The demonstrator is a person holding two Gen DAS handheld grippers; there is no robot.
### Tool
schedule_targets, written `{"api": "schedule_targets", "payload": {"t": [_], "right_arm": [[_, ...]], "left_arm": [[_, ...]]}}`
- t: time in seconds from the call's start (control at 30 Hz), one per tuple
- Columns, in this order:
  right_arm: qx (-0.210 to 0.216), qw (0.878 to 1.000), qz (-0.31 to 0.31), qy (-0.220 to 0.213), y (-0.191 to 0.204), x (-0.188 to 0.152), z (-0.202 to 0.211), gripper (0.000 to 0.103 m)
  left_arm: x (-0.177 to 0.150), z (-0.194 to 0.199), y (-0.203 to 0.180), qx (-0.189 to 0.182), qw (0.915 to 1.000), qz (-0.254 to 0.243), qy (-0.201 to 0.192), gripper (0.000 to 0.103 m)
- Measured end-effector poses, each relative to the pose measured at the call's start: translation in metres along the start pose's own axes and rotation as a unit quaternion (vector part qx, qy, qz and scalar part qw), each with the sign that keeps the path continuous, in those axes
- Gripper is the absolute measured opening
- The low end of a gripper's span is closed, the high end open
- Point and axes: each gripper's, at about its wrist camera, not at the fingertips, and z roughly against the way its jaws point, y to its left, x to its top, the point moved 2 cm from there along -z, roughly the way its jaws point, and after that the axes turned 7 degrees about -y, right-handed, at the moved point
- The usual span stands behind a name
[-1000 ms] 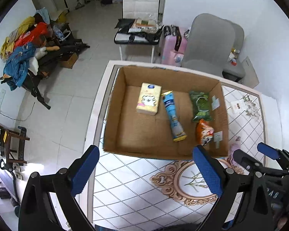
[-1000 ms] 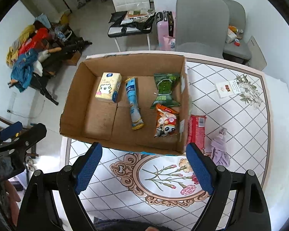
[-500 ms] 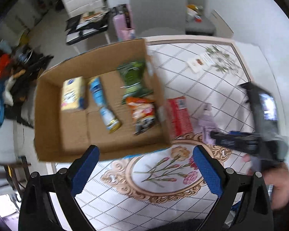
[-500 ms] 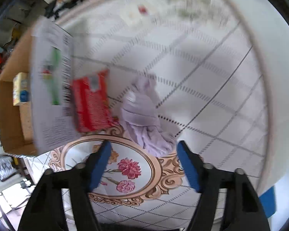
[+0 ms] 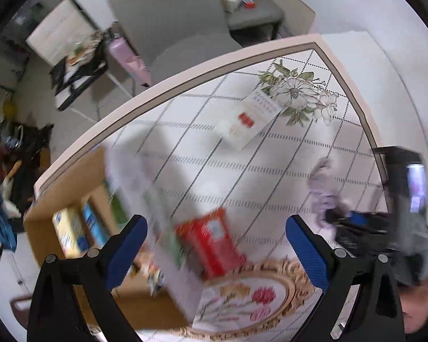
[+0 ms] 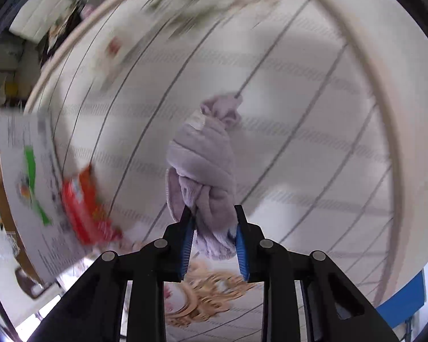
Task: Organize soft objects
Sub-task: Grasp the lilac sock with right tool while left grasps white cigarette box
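A crumpled lilac cloth [image 6: 204, 156] lies on the patterned tablecloth. My right gripper [image 6: 214, 222] has closed its blue pads on the cloth's near end; the cloth also shows in the left wrist view [image 5: 322, 188] with the right gripper [image 5: 345, 219] on it. My left gripper [image 5: 216, 236] is open and empty, above a red packet [image 5: 211, 242] that lies beside the cardboard box [image 5: 80, 228]. The red packet shows blurred in the right wrist view [image 6: 82, 208]. Inside the box, a yellow tissue pack [image 5: 68, 230] and a blue tube [image 5: 90, 222] are visible.
A white card with red print [image 5: 248, 119] lies at the back of the table near the flower pattern. A grey chair [image 5: 174, 28] stands behind the table. The table's right edge [image 5: 368, 119] is close to the cloth. Both views are motion-blurred.
My right gripper moved in over the lilac cloth and closed on it. My left gripper swung right, so the box has slid to the left of its view.
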Motion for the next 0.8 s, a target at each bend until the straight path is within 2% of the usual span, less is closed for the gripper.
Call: {"api": "schedule_targets", "payload": {"t": [0.1,0.3,0.4,0.53,0.6,0.63,0.8], "right_arm": [[-0.016,1.000,-0.006,-0.005,-0.017,0.032,0.005,0.028],[-0.025,1.000,0.003,-0.001,-0.033,0.095,0.000,0.028],[-0.027,1.000,0.010,-0.001,-0.032,0.110,-0.001,0.028],[-0.024,1.000,0.016,0.003,-0.037,0.122,-0.002,0.028],[-0.023,1.000,0.017,0.007,-0.040,0.124,-0.004,0.028],[-0.022,1.000,0.016,0.009,-0.042,0.125,-0.006,0.028],[-0.020,1.000,0.017,0.008,-0.052,0.123,-0.006,0.028]], "left_arm": [[0.043,-0.044,-0.014,0.003,0.9993,-0.028,0.025,0.099],[0.090,-0.126,-0.037,-0.027,0.9925,-0.070,0.096,0.099],[0.098,-0.152,-0.043,-0.018,0.9890,-0.093,0.113,0.088],[0.100,-0.173,-0.048,0.007,0.9827,-0.133,0.128,0.078],[0.104,-0.172,-0.050,-0.008,0.9836,-0.135,0.119,0.072],[0.105,-0.172,-0.050,-0.013,0.9835,-0.134,0.121,0.065],[0.100,-0.167,-0.058,-0.019,0.9855,-0.131,0.106,0.061]]}}
